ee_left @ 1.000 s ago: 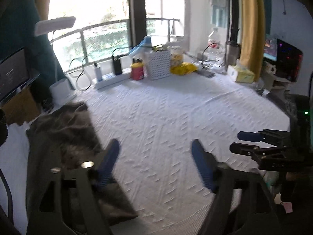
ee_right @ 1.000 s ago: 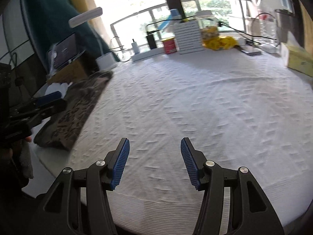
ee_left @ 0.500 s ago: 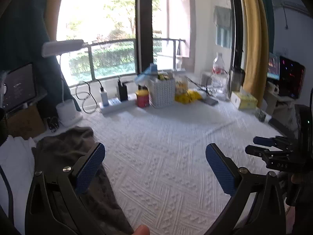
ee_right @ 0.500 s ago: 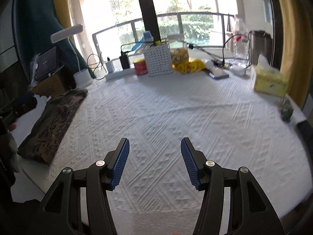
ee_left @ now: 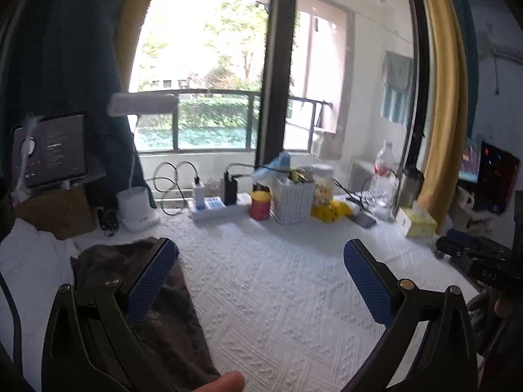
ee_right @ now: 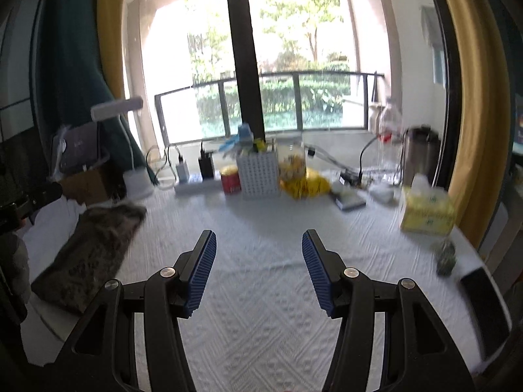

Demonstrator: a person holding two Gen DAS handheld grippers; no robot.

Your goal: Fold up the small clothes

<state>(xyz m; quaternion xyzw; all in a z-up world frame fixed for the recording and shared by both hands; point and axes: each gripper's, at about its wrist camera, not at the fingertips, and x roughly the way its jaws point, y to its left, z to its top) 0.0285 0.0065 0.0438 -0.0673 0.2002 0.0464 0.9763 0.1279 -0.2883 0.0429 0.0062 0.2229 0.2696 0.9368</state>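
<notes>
The left gripper (ee_left: 260,281) stands spread wide, its flat blue pads (ee_left: 150,281) with a fine waffle grain holding nothing; a fingertip (ee_left: 228,382) shows at six o'clock in the left wrist view. The right gripper (ee_right: 258,272) is also parted, less widely, its ribbed blue pads (ee_right: 201,272) empty above the white bedspread (ee_right: 261,343), a cotton cover woven in raised diamonds. The small garment (ee_right: 88,258), a dark brownish-grey piece folded into a long soft rectangle, lies flat on the cover at nine o'clock in the right wrist view, at seven in the left. Toward twelve o'clock stand a white perforated square basket (ee_right: 258,176), a red cylindrical tin (ee_right: 230,179) and a white power strip (ee_left: 215,209); a yellow boxy tissue pack (ee_right: 426,212) sits at two.
</notes>
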